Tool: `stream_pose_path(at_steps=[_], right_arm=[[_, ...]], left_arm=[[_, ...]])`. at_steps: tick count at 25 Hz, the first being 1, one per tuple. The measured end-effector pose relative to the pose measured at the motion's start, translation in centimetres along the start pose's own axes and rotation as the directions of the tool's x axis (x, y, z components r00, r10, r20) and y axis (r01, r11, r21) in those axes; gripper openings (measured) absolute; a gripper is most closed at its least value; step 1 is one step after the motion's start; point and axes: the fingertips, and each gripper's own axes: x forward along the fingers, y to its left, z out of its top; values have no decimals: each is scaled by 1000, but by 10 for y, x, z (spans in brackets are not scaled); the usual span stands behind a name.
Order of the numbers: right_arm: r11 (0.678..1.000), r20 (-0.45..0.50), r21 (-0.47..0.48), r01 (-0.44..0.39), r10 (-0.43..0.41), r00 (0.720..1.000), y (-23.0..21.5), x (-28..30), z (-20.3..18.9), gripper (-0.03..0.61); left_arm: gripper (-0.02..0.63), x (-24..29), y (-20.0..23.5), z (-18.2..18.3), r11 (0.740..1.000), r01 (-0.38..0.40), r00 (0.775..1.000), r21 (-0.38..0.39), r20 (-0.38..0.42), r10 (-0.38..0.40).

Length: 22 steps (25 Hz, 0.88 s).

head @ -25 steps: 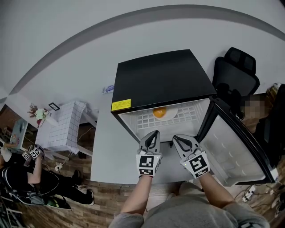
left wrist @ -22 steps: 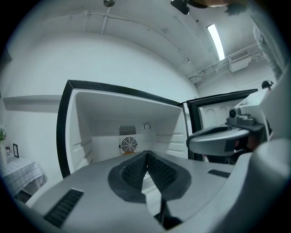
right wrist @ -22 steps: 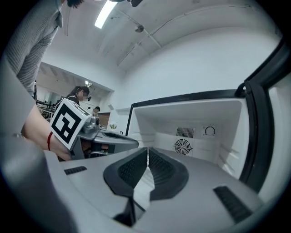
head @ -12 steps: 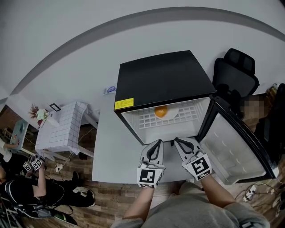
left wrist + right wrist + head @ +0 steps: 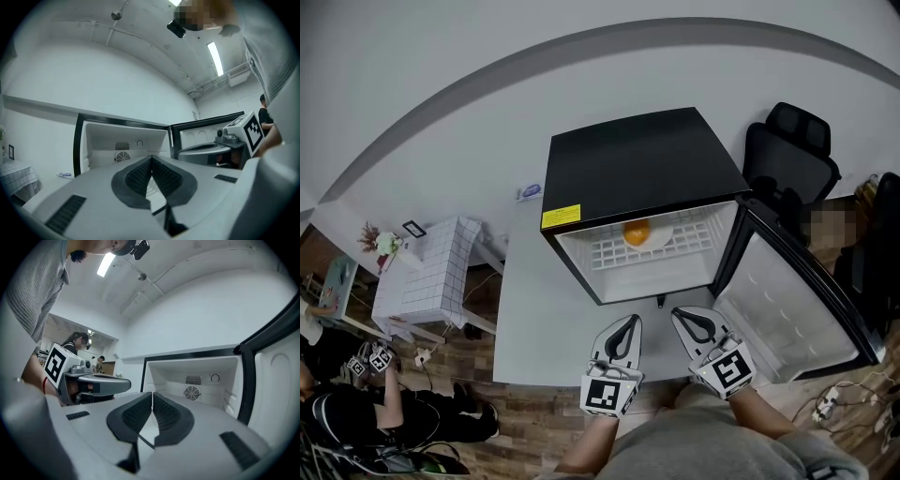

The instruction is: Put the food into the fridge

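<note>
A small black fridge (image 5: 637, 164) stands on a grey table (image 5: 534, 319) with its door (image 5: 797, 309) swung open to the right. An orange food item (image 5: 636, 232) on a white plate rests on the white wire shelf inside. My left gripper (image 5: 625, 325) hangs shut and empty near the table's front edge, in front of the fridge. Beside it my right gripper (image 5: 689, 319) is shut and empty too. Both gripper views look into the white fridge interior (image 5: 126, 145) (image 5: 192, 380) past the closed fingertips of the left gripper (image 5: 151, 160) and the right gripper (image 5: 152, 395).
A black office chair (image 5: 792, 155) stands behind the open door. A white tiled side table (image 5: 431, 267) is left of the grey table, with a person seated on the floor (image 5: 356, 403) at far left. A small blue-white item (image 5: 531, 190) lies beside the fridge.
Both grippers have drawn back from the fridge opening toward the table's front edge. The orange food stays on the shelf.
</note>
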Motion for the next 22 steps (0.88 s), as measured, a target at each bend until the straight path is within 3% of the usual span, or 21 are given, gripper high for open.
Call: stream_pose_path(at_steps=[22], right_arm=[[1000, 16, -28, 10, -9, 1000, 20, -14, 18, 12]], left_arm=[[11, -33, -9, 6, 1000, -1, 1000, -1, 6, 1]])
